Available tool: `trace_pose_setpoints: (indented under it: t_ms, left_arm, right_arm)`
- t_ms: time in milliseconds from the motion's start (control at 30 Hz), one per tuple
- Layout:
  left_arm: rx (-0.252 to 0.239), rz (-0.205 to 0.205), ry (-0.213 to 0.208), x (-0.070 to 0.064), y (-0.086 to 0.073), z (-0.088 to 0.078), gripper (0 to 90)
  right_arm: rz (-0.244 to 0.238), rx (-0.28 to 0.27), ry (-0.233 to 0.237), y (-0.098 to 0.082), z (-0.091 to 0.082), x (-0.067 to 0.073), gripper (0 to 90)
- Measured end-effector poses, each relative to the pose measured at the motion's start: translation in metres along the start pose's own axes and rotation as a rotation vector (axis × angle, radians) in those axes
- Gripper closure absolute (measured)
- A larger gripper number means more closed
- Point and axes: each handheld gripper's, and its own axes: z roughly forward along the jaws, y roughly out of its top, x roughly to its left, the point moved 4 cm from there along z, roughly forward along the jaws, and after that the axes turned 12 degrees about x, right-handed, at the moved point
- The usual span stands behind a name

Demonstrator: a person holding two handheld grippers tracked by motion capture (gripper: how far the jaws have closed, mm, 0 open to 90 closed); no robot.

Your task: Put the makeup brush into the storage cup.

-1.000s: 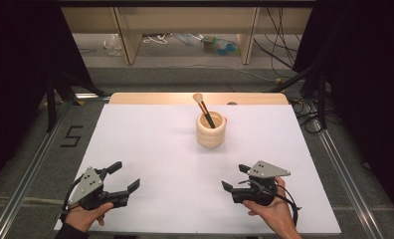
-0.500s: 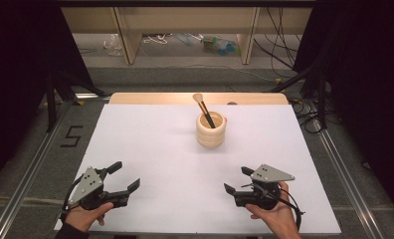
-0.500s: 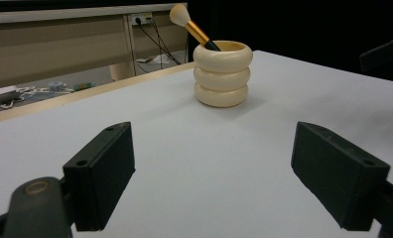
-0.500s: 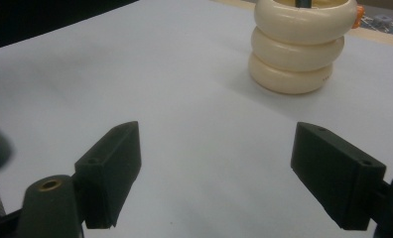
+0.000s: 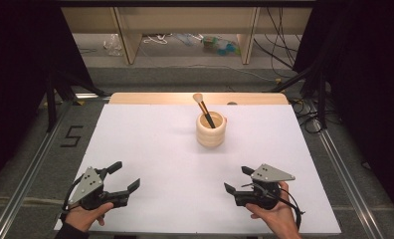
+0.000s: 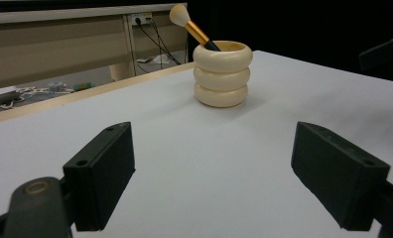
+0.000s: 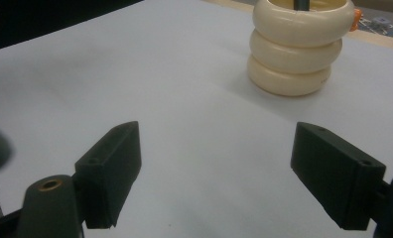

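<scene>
Two grippers, left (image 5: 124, 178) and right (image 5: 238, 180), fingers released, face a ribbed cream holder (image 5: 211, 129).

We saw a matt white sheet (image 5: 150, 149) covering the bench, smooth and paper-like, with a pale wood edge (image 5: 150, 98) along its far side. The ribbed holder (image 5: 211, 130) looked cream, smooth and softly glossy. The makeup brush (image 6: 192, 27) had a shiny gold metal ferrule and a soft pale tuft. The fingers (image 6: 105, 173) of both grippers were matt black plastic; a brass-coloured bushing (image 7: 49, 185) gleamed dully.
</scene>
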Motion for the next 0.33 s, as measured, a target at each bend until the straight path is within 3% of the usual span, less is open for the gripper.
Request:
trace_pose_setpoints:
  t_ms: [333]
  left_arm:
    - [0.001, 0.0, 0.0, 0.0, -0.0002, -0.0001, 16.8]
  right_arm:
    - [-0.001, -0.004, 0.002, 0.0005, -0.0001, 0.0001, 20.6]
